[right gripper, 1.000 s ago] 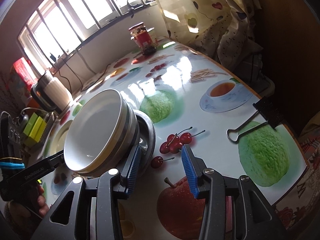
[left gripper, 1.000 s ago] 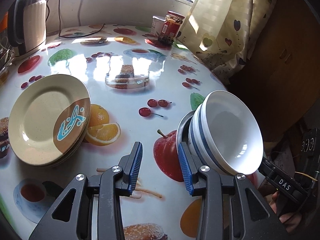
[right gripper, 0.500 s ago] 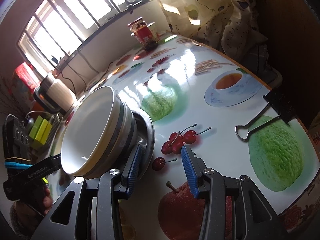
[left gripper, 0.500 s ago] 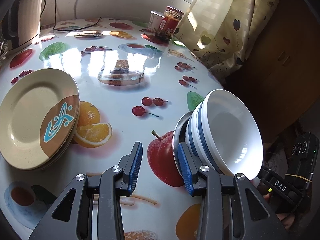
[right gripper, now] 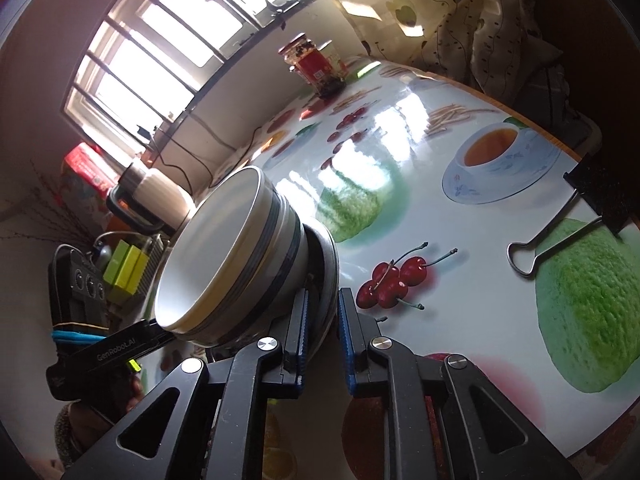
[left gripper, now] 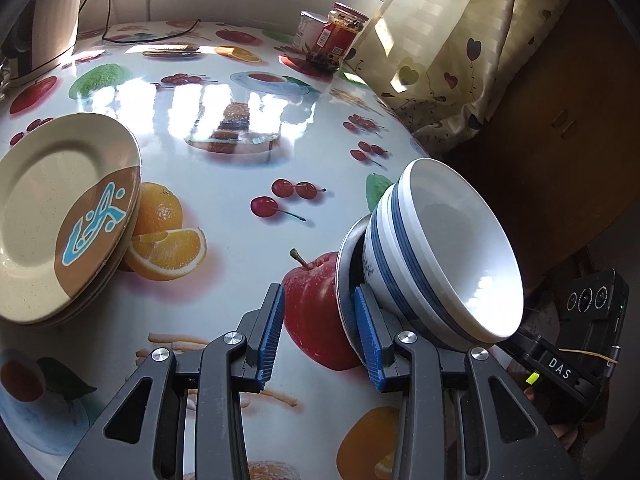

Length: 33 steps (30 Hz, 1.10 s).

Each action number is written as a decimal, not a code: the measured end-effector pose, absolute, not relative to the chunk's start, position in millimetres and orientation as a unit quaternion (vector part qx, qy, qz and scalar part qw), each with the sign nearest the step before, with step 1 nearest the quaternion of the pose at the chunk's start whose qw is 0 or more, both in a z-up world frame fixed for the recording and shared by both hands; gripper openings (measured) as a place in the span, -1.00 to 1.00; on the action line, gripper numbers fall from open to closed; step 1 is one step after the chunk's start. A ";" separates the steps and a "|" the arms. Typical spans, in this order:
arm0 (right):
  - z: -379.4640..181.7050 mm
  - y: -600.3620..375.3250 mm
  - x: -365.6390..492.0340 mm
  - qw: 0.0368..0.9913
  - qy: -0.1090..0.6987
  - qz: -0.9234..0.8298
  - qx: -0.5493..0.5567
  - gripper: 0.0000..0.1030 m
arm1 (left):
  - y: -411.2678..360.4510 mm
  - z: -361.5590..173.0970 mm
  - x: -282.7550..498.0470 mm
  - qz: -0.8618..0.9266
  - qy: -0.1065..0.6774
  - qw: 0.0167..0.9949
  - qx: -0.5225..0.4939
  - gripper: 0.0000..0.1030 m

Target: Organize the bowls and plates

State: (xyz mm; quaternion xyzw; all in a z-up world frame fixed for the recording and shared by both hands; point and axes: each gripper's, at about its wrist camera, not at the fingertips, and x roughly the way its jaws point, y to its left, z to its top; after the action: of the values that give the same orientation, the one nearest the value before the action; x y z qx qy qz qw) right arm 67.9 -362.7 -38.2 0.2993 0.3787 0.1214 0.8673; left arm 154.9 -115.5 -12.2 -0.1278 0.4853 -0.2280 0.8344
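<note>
Two or more white bowls with blue stripes (left gripper: 452,248) sit nested in a steel bowl (left gripper: 345,276), the whole stack tilted on its edge on the fruit-print table (left gripper: 240,184). My right gripper (right gripper: 325,294) has its jaws closing, and the pads pinch the steel bowl (right gripper: 330,248) by its rim, below the white bowls (right gripper: 216,248). My left gripper (left gripper: 318,290) is open. The steel rim stands just inside its right pad, and the left pad is clear of it. A stack of beige plates (left gripper: 60,216) with a brown and blue patch lies to the left.
A red-labelled jar (left gripper: 336,40) and a white tin stand at the table's far edge by the curtain (left gripper: 440,60). A kettle (left gripper: 52,20) with its cable is at the far left. A black binder clip (right gripper: 560,240) is clipped to the table's right edge.
The right jaws have come together on the steel bowl's rim. The bowl stack has tipped a little more upright. The left gripper has barely shifted.
</note>
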 end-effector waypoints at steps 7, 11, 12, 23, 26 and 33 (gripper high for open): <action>-39.9 -366.6 65.2 0.868 0.369 0.131 0.306 -0.72 | -118.0 -13.3 155.6 -0.241 0.480 0.833 -0.133 -0.33; -40.2 -367.5 63.6 0.868 0.369 0.131 0.306 -0.72 | -122.8 -11.3 154.1 -0.250 0.476 0.833 -0.127 -0.46; -40.2 -367.5 63.6 0.868 0.369 0.131 0.305 -0.72 | -124.4 -10.7 153.5 -0.254 0.475 0.833 -0.126 -0.52; -40.6 -383.2 55.3 0.869 0.363 0.133 0.310 -0.71 | -128.0 -18.0 166.3 -0.292 0.487 0.807 -0.160 -0.54; -40.6 -383.7 55.1 0.869 0.362 0.136 0.309 -0.70 | -129.1 -19.3 165.1 -0.298 0.484 0.806 -0.162 -0.57; -41.2 -384.4 54.9 0.868 0.361 0.137 0.313 -0.70 | -135.4 -15.1 161.2 -0.305 0.472 0.814 -0.145 -0.78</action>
State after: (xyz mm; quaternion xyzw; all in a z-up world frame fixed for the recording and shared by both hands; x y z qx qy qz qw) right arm 54.9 -384.4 -41.2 0.3129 0.3612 0.1367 0.8677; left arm 161.2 -135.4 -15.1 -0.1453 0.4723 -0.3054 0.8140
